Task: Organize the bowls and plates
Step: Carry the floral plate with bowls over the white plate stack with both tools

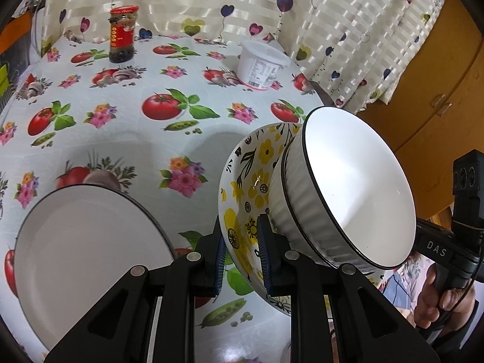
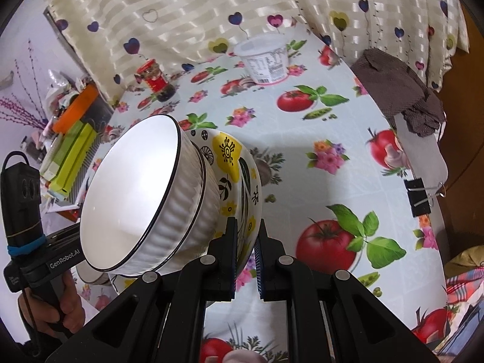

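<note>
A yellow-flowered bowl (image 1: 246,187) is held tilted above the table with two white ribbed bowls (image 1: 357,187) nested in it. My left gripper (image 1: 240,243) is shut on the flowered bowl's rim, one finger inside and one outside. My right gripper (image 2: 246,240) is shut on the opposite rim of the same flowered bowl (image 2: 236,163); the white bowls (image 2: 136,196) fill the left of that view. A white plate with a dark rim (image 1: 87,254) lies on the table at the lower left of the left wrist view.
The table has a tomato-print cloth (image 1: 169,127). A red-lidded jar (image 1: 122,34) and a white plastic tub (image 1: 260,63) stand at the back near the curtain. A brown cloth (image 2: 399,90) and a binder clip (image 2: 419,193) sit at the right edge. Boxes (image 2: 72,151) lie left.
</note>
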Action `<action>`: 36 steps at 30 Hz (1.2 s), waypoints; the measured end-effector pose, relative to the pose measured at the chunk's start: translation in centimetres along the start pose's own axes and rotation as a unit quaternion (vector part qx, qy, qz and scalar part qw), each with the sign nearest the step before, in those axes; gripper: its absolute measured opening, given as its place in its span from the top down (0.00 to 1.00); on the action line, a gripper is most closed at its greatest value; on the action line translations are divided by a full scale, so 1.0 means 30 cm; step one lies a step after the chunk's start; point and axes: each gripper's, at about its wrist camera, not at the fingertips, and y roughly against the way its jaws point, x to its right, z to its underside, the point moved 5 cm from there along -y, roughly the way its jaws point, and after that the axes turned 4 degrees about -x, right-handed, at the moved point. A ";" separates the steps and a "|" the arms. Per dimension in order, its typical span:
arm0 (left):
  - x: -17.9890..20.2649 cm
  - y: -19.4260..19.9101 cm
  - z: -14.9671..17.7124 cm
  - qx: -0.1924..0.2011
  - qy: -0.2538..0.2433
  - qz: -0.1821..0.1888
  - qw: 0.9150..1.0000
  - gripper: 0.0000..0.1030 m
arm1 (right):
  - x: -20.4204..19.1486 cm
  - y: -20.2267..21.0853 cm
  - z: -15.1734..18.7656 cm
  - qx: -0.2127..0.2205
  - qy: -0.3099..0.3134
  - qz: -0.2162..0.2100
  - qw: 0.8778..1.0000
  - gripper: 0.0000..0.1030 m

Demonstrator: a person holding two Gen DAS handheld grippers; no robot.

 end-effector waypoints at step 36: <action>-0.485 0.291 0.158 0.039 0.121 -0.095 0.987 0.83 | -0.552 -0.222 0.009 -0.063 0.115 -0.077 0.988 0.90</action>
